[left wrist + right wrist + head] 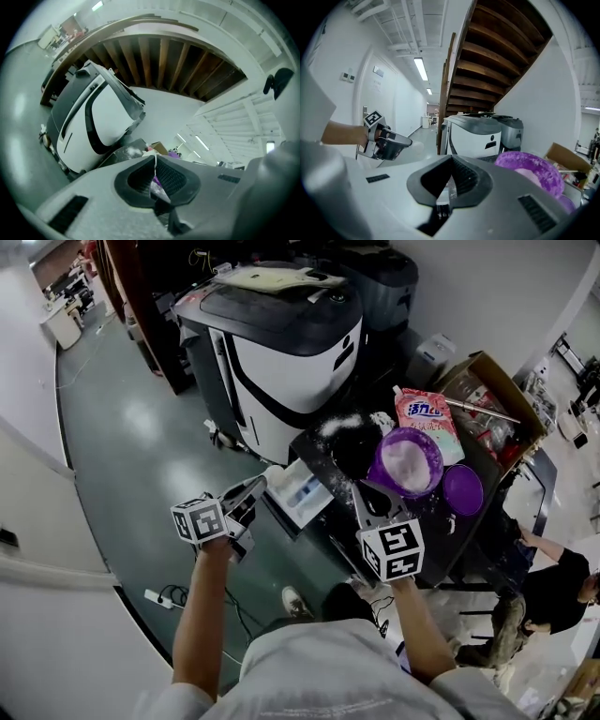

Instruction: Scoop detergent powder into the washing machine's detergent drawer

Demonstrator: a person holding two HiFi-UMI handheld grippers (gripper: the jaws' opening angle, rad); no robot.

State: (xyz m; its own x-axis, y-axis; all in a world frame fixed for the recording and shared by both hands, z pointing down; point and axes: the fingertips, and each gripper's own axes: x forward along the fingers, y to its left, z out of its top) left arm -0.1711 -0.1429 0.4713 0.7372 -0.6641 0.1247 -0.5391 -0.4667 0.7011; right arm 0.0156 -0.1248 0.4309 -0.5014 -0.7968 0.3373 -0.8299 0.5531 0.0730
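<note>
Looking down from the head camera, a large white and black washing machine (291, 352) fills the upper middle, standing on a grey-green floor (122, 427). A second, darker machine (380, 282) stands behind it to the right.

Right of the washing machine is a black table (323, 456) dusted with spilled white powder. An open cardboard box (487, 381) sits at the table's far right corner. A pink detergent bag (427, 416) lies flat on the table beside the box.

Just below the bag stands a purple bowl (408, 461) holding a heap of white detergent powder (406, 465). A flat purple lid (462, 489) lies right next to the bowl, on its right.

A white tray with a bluish compartment, which looks like the detergent drawer (302, 493), sits low between the washing machine and the table's near left edge.

The left gripper (261, 484) is held in the air just left of the drawer, pointing toward it. Its own camera shows the jaws drawn together to a thin slit, with only a sliver of white and purple showing through.

The right gripper (366, 491) is held over the table, its tips just beside the bowl's lower left rim. Its jaws are also drawn together to a narrow slit, and I can make out nothing held between them.
</note>
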